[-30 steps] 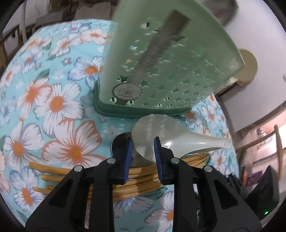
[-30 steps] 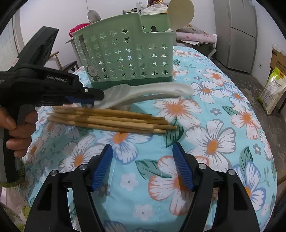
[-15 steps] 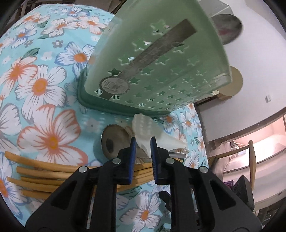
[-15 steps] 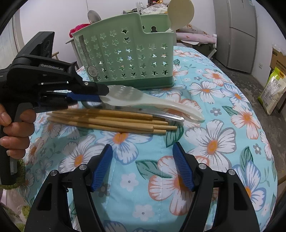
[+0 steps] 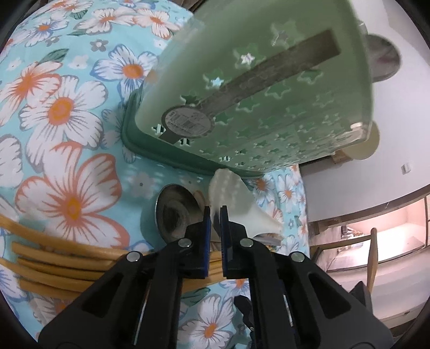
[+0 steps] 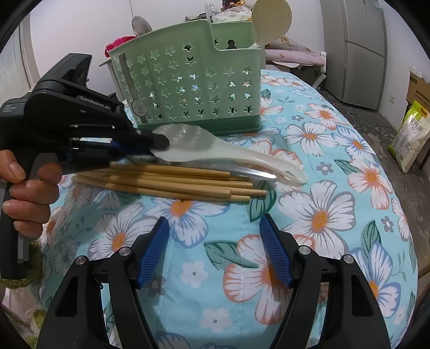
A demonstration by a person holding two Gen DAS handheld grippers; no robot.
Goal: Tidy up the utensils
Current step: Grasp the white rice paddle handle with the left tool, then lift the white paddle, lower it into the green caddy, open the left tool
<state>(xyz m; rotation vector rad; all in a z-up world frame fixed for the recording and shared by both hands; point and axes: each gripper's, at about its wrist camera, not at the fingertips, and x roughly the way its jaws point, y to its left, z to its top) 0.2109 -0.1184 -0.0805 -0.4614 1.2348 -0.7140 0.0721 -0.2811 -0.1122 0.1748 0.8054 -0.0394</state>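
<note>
Utensils lie before us on a floral cloth (image 6: 336, 188), just in front of a green caddy (image 6: 188, 88). Our left gripper (image 5: 214, 217) has just been closing and now pinches the edge of the white paddle (image 6: 215, 150) at its broad end; the paddle's handle slants down to the cloth, across the steel spoon (image 5: 174, 212) beneath it. Chopsticks (image 6: 166, 182) lie in a loose bundle beside the spoon, on the side away from the caddy. A hand (image 6: 27, 193) grips the left tool's handle.

Our right gripper (image 6: 213, 249) hangs over bare cloth near the chopsticks, its jaws standing wide with nothing between them.

The caddy has star-shaped holes and a darker green base, with a round sticker (image 6: 138, 107) low on one corner. It already holds a beige paddle (image 6: 271, 18) standing upright at the taller back section, and a metal spoon (image 6: 141, 25) rising at the other end. We cannot tell how the inside is divided.
</note>
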